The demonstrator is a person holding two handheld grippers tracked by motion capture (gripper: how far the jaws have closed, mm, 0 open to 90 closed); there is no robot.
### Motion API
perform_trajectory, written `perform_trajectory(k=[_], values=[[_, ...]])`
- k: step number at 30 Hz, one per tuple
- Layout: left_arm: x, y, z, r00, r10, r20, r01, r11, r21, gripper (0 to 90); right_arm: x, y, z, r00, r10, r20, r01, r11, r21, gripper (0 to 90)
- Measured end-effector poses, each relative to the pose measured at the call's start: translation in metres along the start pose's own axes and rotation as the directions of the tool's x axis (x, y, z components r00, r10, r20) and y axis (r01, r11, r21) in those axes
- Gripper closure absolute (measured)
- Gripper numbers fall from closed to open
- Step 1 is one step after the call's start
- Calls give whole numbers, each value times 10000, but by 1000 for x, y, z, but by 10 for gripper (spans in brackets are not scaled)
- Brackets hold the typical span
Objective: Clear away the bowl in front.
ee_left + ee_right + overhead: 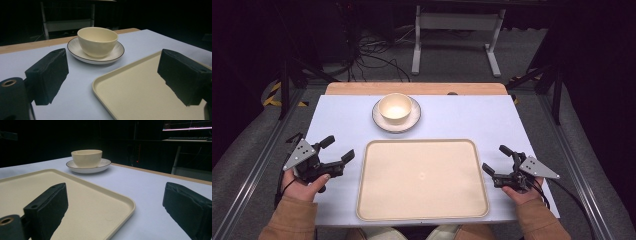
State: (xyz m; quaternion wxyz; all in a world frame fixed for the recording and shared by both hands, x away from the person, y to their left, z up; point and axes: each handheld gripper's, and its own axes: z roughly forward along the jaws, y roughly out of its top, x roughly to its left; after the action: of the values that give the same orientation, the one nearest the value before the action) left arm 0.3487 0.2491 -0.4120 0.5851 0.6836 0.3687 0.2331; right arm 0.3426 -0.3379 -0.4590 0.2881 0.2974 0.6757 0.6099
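Both my left gripper [339,149] and right gripper [496,159] gape wide, holding nothing. Between them lies the cream tray [377,200]; ahead, a cream bowl [395,107] sits on its dark-rimmed saucer [414,119].

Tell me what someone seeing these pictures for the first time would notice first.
Probably the large cream tray, bare, at the near middle of the table. Beyond it a cream bowl sits on a dark-rimmed plate. An open left gripper and right gripper flank the tray, one at each side.
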Motion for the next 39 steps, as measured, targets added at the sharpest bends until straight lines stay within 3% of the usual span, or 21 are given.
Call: perform_trajectory(k=[16, 39], values=[[7, 26, 23, 9999, 80, 80, -82, 9997, 219, 105, 0, 0, 0, 10000, 20, -27, -20, 10000, 1, 66], [25, 40, 60, 9998, -173, -72, 176, 9990, 400, 107, -1, 0, 0, 10000, 95, -13, -95, 9999, -40, 67]])
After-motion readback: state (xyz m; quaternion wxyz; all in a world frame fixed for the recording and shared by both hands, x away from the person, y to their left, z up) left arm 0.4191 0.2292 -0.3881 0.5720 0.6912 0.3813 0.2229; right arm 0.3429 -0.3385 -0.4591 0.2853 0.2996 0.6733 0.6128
